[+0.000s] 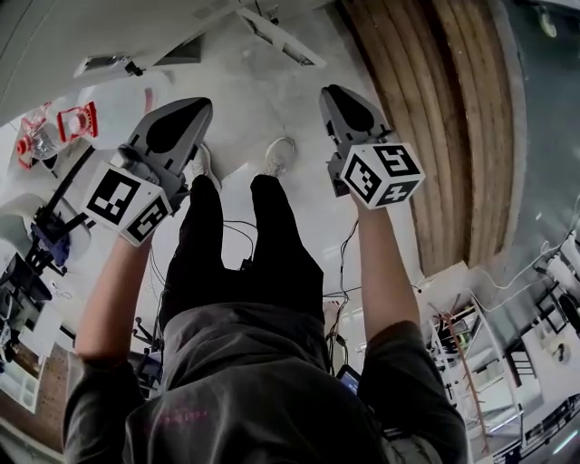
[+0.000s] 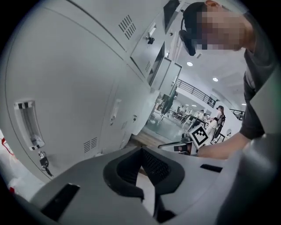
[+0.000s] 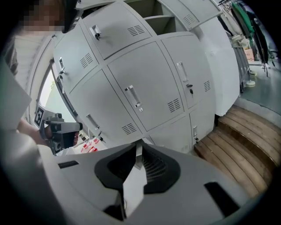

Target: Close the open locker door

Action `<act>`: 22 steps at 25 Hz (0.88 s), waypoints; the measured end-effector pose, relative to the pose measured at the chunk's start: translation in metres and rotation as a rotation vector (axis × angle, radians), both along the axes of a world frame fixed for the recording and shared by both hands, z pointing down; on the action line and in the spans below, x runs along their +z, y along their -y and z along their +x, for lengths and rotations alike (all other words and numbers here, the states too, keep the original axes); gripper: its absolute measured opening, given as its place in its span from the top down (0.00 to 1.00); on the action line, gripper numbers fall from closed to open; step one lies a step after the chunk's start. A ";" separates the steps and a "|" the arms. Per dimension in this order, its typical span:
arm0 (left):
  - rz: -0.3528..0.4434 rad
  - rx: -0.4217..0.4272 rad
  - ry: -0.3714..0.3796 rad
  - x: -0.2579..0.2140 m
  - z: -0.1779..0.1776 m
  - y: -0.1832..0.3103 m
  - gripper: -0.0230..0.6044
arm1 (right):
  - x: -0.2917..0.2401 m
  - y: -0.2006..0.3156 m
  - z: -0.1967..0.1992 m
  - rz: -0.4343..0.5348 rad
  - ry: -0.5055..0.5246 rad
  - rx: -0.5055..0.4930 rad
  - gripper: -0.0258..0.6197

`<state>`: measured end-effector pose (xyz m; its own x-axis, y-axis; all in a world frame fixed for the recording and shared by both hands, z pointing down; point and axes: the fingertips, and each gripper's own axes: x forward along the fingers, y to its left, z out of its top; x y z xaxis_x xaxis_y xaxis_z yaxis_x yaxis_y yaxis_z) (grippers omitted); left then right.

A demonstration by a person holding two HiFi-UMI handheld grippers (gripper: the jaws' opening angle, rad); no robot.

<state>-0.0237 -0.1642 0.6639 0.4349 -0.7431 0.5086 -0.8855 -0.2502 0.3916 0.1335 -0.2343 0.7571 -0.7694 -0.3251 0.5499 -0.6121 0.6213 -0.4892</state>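
Observation:
A bank of grey lockers (image 3: 131,88) stands in front of me. One upper compartment (image 3: 156,15) is open, its door (image 3: 193,13) swung out to the right. In the left gripper view that door (image 2: 147,50) sticks out from the locker row above me. My left gripper (image 2: 141,150) and right gripper (image 3: 138,144) are both held low, well below the open door and apart from the lockers, jaws together with nothing between them. In the head view the left gripper (image 1: 201,107) and right gripper (image 1: 333,92) point forward on either side of the person's legs.
Wooden steps (image 3: 239,140) rise at the right of the lockers, shown also as the wooden steps (image 1: 453,136). Red-and-white items (image 1: 77,120) lie by the lockers' foot at the left. Cables (image 1: 344,245) trail on the white floor. Racks (image 1: 471,362) stand behind. A person (image 2: 218,116) stands far off.

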 end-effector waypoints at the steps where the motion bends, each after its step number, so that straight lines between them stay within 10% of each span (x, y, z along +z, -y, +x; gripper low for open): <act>1: -0.006 -0.001 0.000 0.009 0.001 0.003 0.95 | 0.010 0.004 0.002 0.001 -0.006 0.003 0.88; 22: -0.116 -0.022 -0.066 0.149 0.040 0.034 0.95 | 0.175 0.041 0.017 -0.070 -0.083 -0.030 0.86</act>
